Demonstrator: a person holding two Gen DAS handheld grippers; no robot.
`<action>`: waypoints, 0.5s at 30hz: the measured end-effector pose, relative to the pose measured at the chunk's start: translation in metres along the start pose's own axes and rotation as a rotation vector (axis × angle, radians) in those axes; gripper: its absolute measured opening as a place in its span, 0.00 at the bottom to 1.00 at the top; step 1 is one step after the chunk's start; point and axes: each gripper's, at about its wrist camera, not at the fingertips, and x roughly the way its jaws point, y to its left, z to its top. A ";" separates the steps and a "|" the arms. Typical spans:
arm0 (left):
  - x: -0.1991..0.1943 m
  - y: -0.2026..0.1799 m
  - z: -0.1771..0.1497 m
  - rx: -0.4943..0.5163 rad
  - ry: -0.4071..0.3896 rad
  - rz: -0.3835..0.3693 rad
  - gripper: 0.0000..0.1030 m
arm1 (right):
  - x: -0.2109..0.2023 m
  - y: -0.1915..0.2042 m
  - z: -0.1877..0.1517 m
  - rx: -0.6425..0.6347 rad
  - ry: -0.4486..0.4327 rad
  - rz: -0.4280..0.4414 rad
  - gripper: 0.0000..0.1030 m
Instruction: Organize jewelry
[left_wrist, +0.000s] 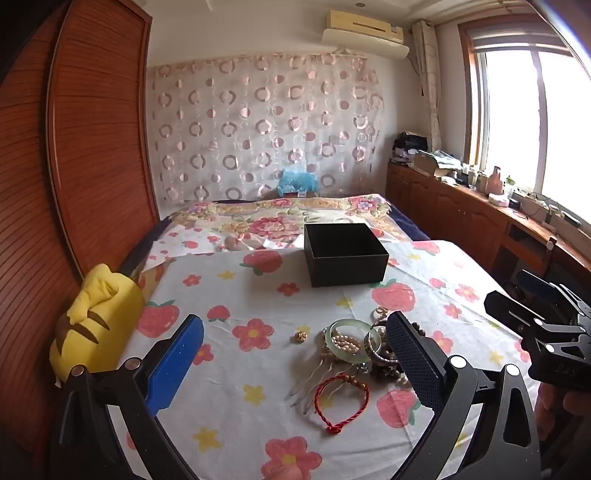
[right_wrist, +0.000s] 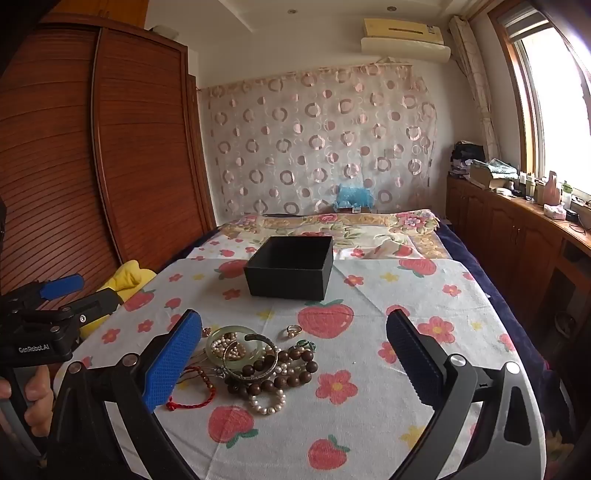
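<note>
Both grippers' jaws gape empty; only the right wrist view shows the pearl bracelet unobstructed.

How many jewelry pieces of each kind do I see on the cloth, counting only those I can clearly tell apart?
Bangles: 2, jade and silver
Bead bracelets: 2, brown and pearl
Red cords: 1
Rings: 1
Gold charms: 1
Hairpins: 1 cluster, exact number unclear
Total: 8
</note>
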 end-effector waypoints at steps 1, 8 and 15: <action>0.000 0.000 0.000 0.000 0.000 0.001 0.93 | 0.000 0.000 0.000 -0.001 -0.002 0.000 0.98; 0.000 0.000 0.000 0.003 -0.005 0.003 0.93 | -0.001 0.000 0.000 -0.002 -0.005 -0.002 0.98; 0.001 -0.001 0.001 0.004 -0.007 0.008 0.93 | -0.001 0.001 0.000 -0.003 -0.002 0.000 0.98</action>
